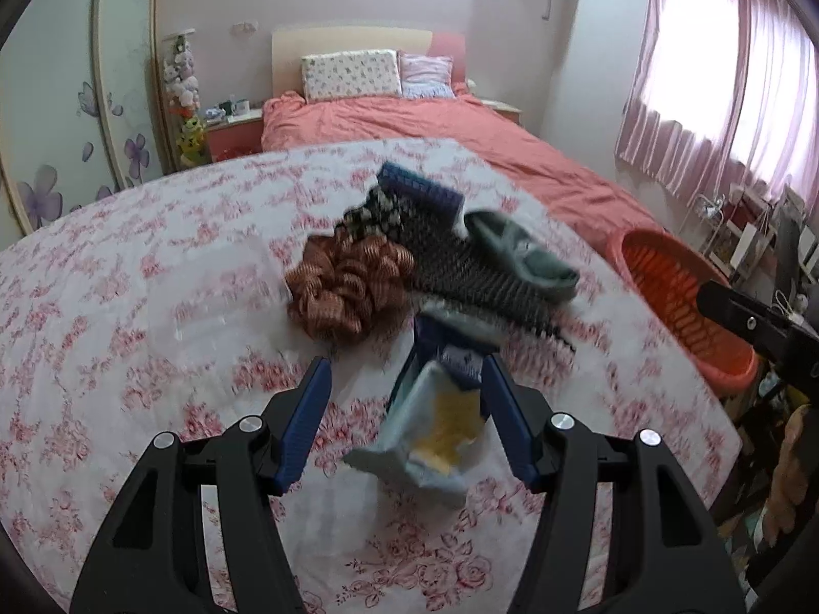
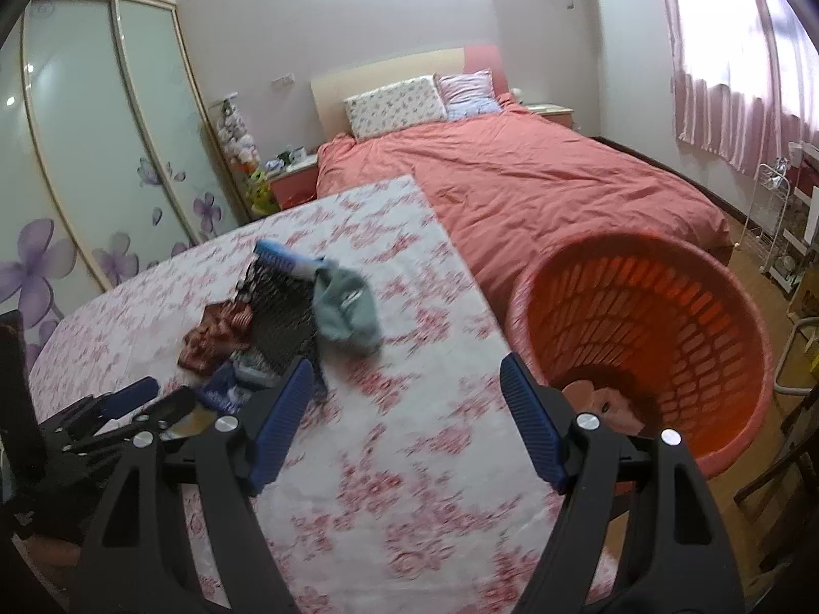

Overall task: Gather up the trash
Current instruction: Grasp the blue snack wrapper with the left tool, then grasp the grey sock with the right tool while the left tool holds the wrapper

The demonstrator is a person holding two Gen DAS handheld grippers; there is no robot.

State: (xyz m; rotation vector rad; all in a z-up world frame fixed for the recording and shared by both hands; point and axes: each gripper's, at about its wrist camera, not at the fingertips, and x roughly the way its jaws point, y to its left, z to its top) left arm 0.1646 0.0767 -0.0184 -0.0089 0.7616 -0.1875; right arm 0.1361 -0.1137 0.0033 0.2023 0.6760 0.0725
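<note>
The left tool (image 1: 407,389) stood spread about the torn wrapper (image 1: 435,419), unpinched on the tabletop (image 1: 102,307) just short of the cloth pile (image 1: 409,256), long axis along the fingers; the right tool (image 2: 407,391) gaped empty.

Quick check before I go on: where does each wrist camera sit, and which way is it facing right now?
Left wrist: on the left claw, angled down at the floral table; an opened snack bag lies between its fingers; right claw at right edge.
Right wrist: on the right claw, open, looking down over the table's edge at the orange laundry basket; left claw at lower left.
Shared: the clothes pile, basket, red bed.
</note>
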